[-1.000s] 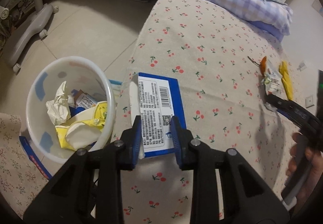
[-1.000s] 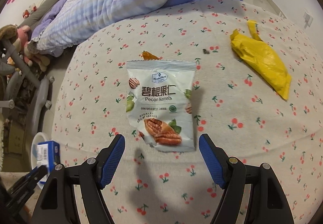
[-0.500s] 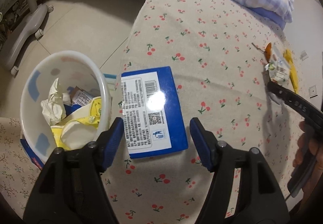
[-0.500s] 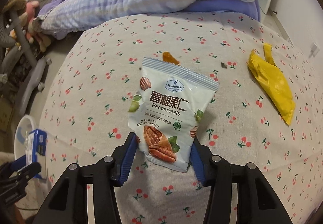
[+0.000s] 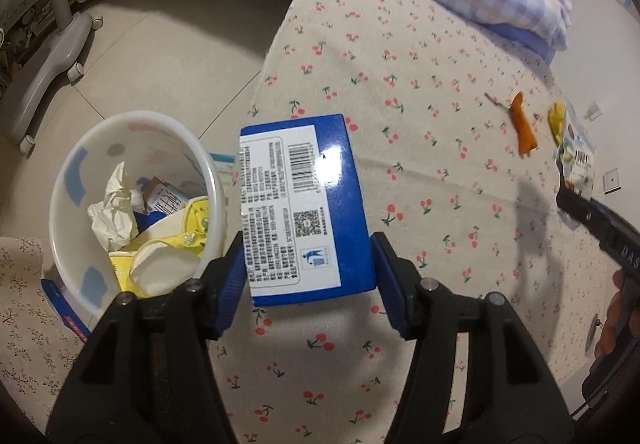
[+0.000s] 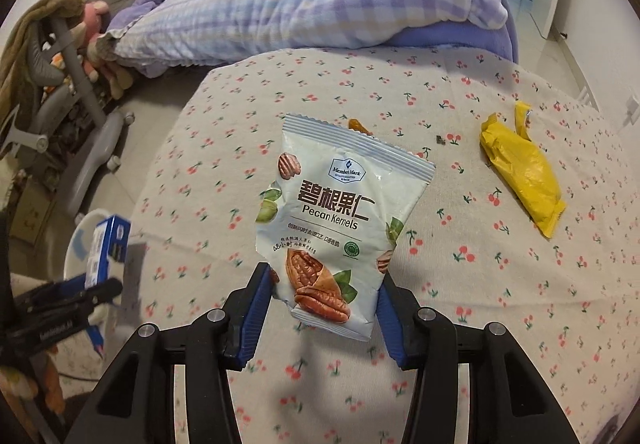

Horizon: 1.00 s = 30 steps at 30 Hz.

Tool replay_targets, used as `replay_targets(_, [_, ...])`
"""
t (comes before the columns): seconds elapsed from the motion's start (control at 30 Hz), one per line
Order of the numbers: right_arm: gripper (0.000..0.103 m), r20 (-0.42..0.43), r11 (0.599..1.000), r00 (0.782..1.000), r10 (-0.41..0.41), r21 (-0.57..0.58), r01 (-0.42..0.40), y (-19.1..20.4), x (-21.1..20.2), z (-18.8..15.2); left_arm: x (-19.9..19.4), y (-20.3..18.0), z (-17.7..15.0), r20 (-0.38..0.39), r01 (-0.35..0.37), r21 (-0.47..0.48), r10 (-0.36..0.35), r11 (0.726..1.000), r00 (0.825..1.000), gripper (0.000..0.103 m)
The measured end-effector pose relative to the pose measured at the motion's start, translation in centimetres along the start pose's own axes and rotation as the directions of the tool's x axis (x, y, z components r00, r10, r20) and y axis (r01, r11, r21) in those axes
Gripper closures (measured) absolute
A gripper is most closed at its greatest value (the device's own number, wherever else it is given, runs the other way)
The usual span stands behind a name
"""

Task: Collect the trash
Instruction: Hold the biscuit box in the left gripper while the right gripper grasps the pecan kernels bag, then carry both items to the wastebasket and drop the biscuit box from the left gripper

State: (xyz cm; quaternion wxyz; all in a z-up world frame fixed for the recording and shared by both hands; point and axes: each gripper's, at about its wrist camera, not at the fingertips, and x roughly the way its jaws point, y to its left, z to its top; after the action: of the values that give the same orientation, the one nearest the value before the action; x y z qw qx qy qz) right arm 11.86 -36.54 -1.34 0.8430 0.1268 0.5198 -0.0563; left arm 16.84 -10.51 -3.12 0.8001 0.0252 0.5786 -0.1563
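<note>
My left gripper (image 5: pixel 306 280) is shut on a blue carton (image 5: pixel 304 204) with a white label and holds it above the cherry-print cloth, just right of the white trash bin (image 5: pixel 80 184). The bin holds crumpled paper and yellow wrappers. My right gripper (image 6: pixel 326 298) is shut on a white pecan kernels bag (image 6: pixel 332 220), lifted off the cloth. A yellow wrapper (image 6: pixel 524 172) lies on the cloth to the right. An orange scrap (image 5: pixel 524 124) lies at the far right in the left wrist view.
A purple checked quilt (image 6: pixel 304 4) is piled at the back. A grey wheeled chair base (image 5: pixel 48 60) stands on the tiled floor at the left. A small dark crumb (image 6: pixel 441 140) lies on the cloth.
My left gripper opened, let the blue carton turn flat, and closed on its wider sides. My right gripper closed on the pecan bag and lifted it off the cloth.
</note>
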Motion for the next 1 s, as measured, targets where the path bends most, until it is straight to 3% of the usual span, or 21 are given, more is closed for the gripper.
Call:
replay_targets(0.37, [0.052, 0.027, 0.995, 0.998, 0.065, -0.075, -0.063, 3.9, -3.0, -0.9, -2.9, 4.5, -0.5, 0.068, 0.014, -0.063, -0.01, 0.998, 0.998, 0.042])
replay_targets(0.87, [0.052, 0.01, 0.976, 0.992, 0.129, -0.179, -0.125, 11.8, -1.4, -0.6, -3.8, 12.3, -1.0, 0.112, -0.025, -0.173, 0.045, 0.985, 0.993, 0.042])
replay_targets(0.93, [0.052, 0.007, 0.973, 0.991, 0.136, -0.187, -0.133, 12.8, -1.2, -0.6, -3.8, 12.8, -0.8, 0.122, -0.002, -0.168, 0.023, 0.986, 0.992, 0.036])
replay_targets(1.0, [0.052, 0.002, 0.971, 0.99, 0.144, -0.195, -0.141, 13.6, -0.8, -0.6, -4.1, 13.6, -0.8, 0.134, -0.01, -0.188, 0.035, 0.982, 0.99, 0.017])
